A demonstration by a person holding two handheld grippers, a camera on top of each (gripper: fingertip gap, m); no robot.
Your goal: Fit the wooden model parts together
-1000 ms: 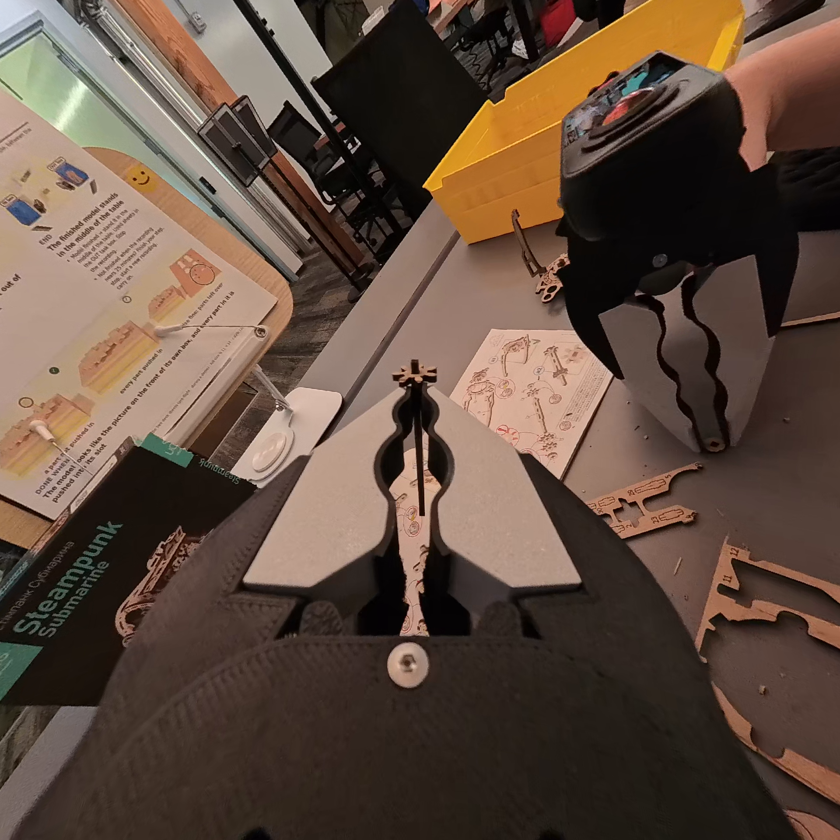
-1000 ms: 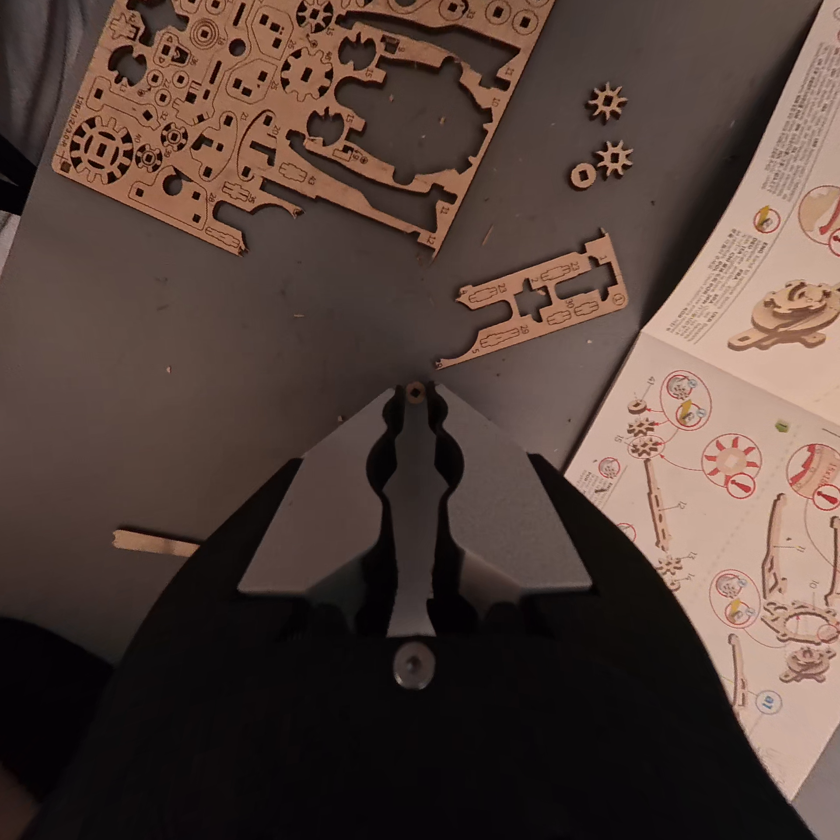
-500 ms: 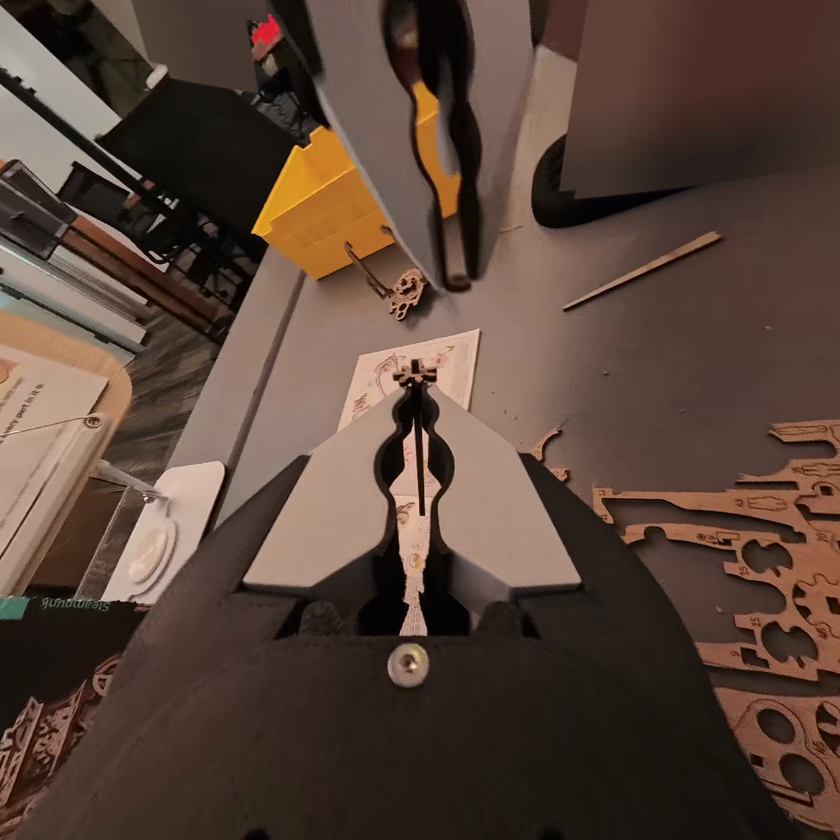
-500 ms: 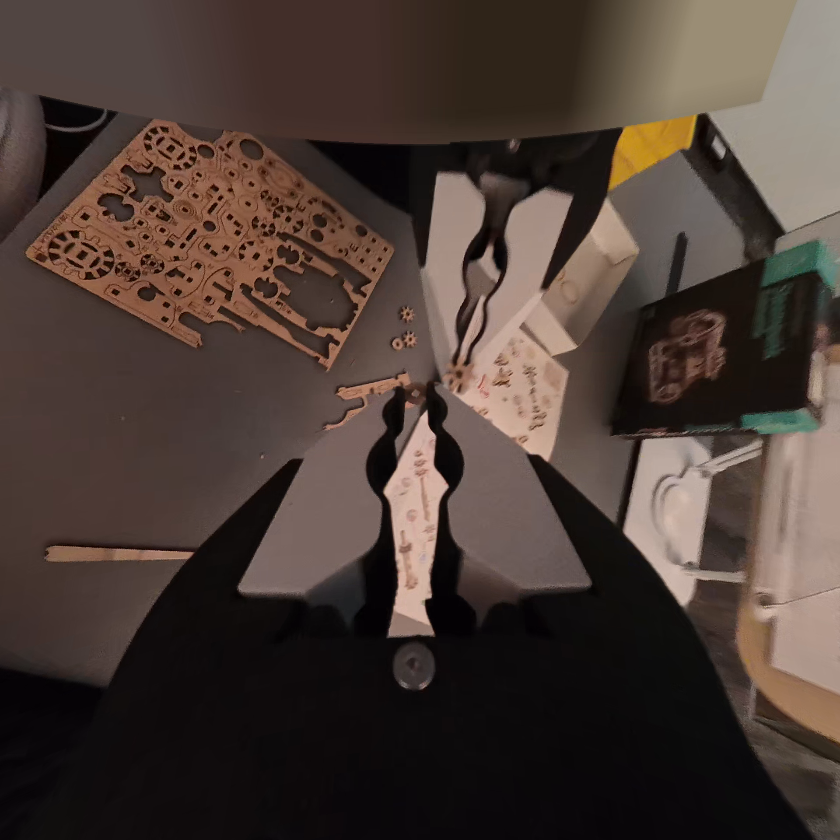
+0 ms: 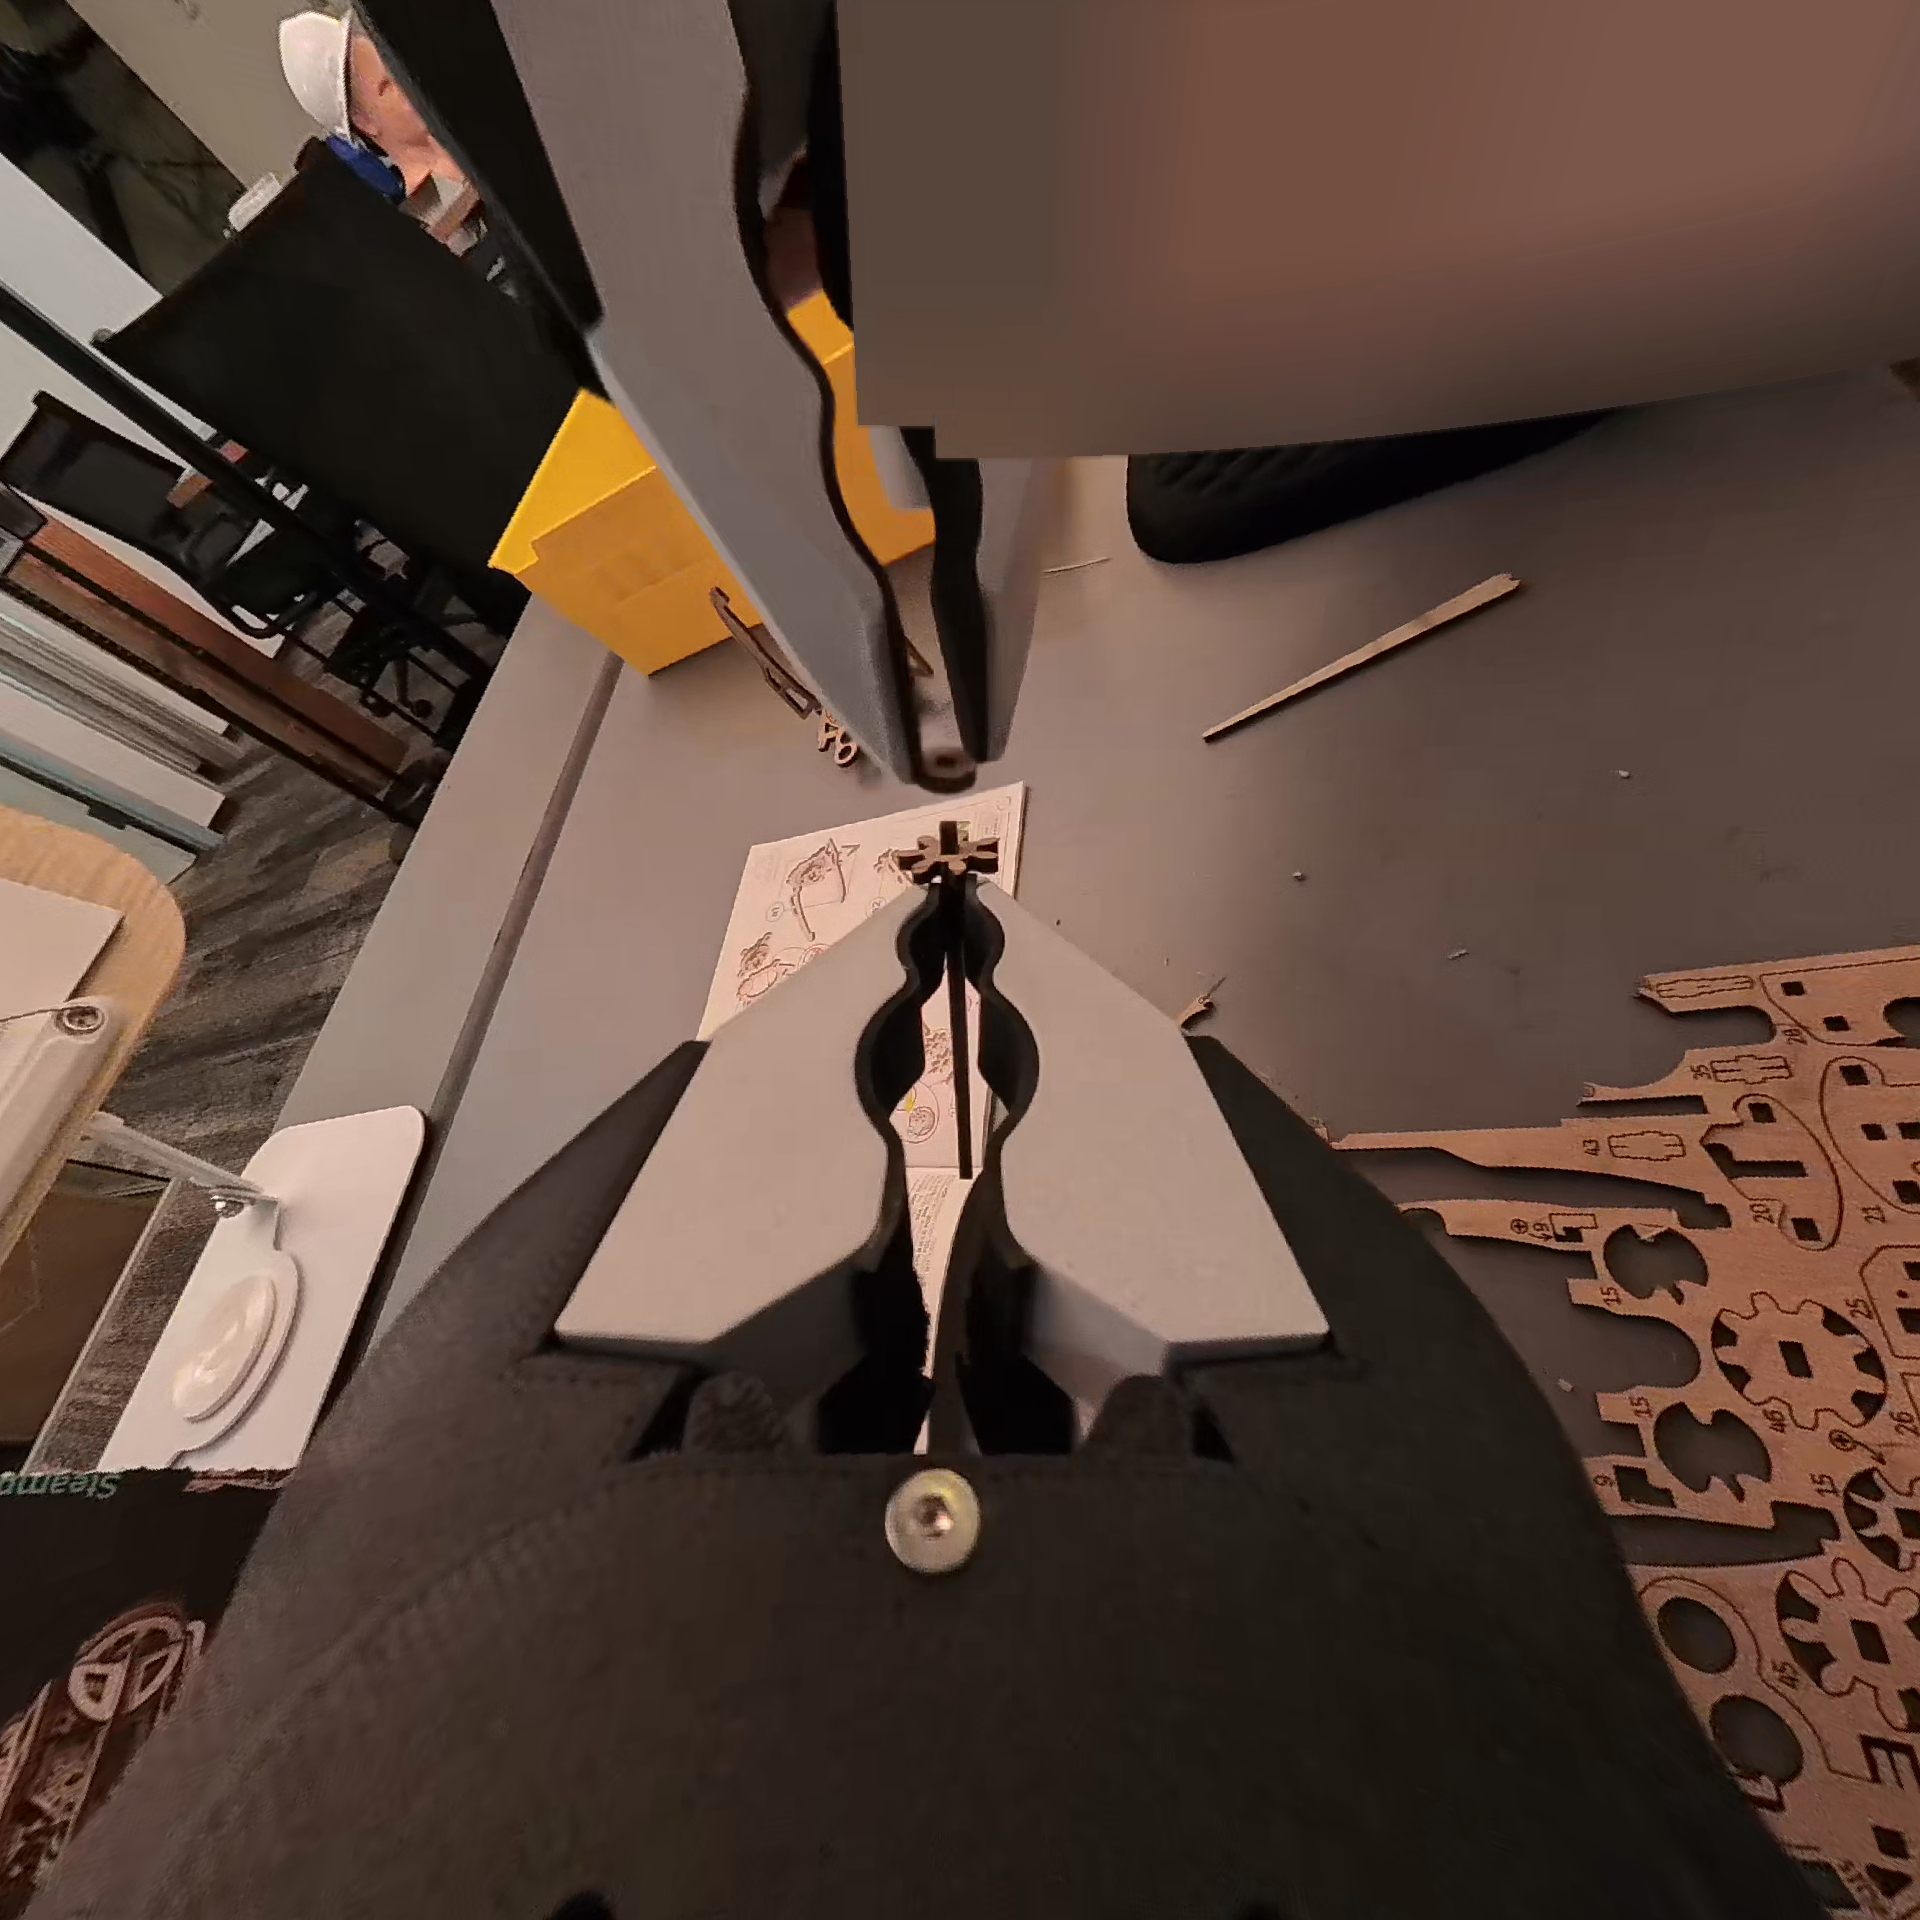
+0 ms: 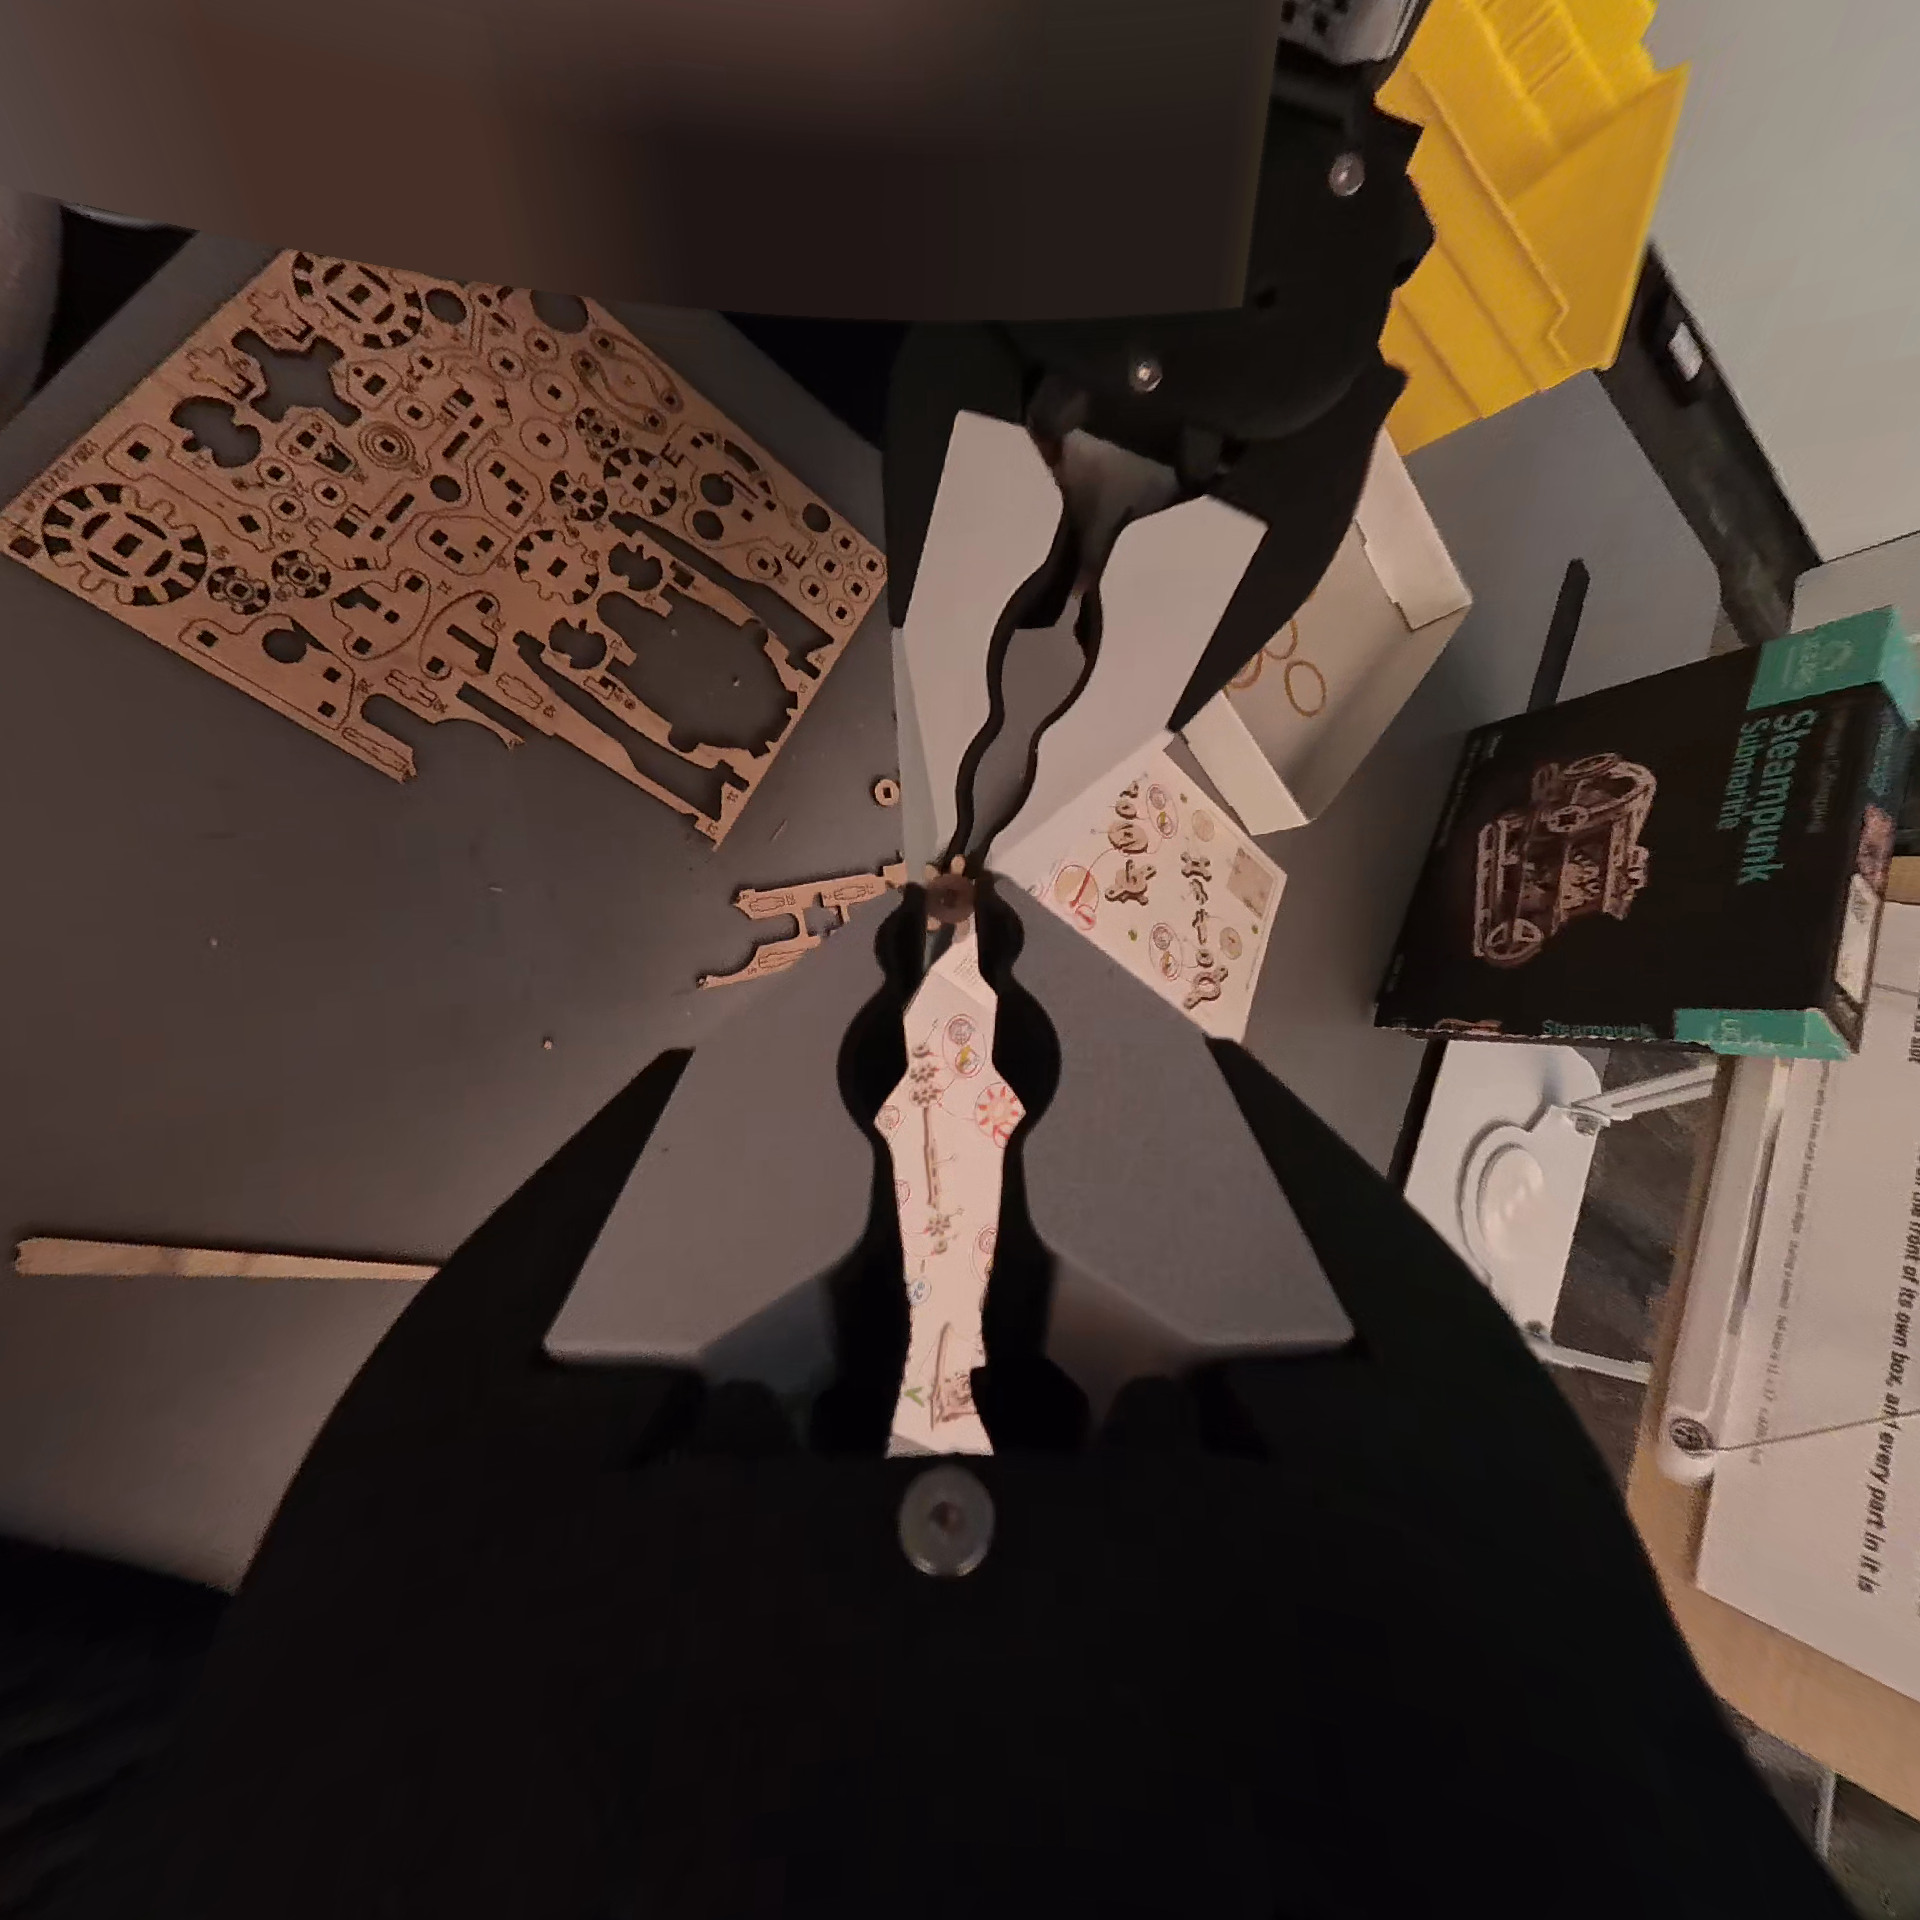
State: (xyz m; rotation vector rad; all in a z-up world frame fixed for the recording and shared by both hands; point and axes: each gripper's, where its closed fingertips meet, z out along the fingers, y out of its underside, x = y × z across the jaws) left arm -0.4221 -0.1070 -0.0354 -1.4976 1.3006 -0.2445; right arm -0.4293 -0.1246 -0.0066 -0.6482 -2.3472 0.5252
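My left gripper (image 5: 951,899) is shut on a thin dark wooden strip that stands between its fingers, with a small wooden gear (image 5: 951,854) on the strip's top end. My right gripper (image 5: 940,764) comes down from above, tip to tip with the left, shut on a small wooden ring. The ring sits just above the gear; a small gap shows between them. In the right wrist view my right gripper (image 6: 945,920) meets the left gripper (image 6: 964,847) at the gear (image 6: 948,891); the ring is hard to make out there.
On the grey table lie a punched wooden parts sheet (image 6: 416,540), an instruction leaflet (image 6: 1164,883), a small offcut frame (image 6: 800,914) and a wooden stick (image 6: 208,1262). A black kit box (image 6: 1662,862), a white box (image 6: 1340,665) and a yellow bin (image 5: 623,582) stand at the edge. The tips of both grippers are at nearly the same place.
My right gripper has lifted the ring off the table and swung round to face the left gripper, closing in on the gear. The left gripper has turned right, holding its strip.
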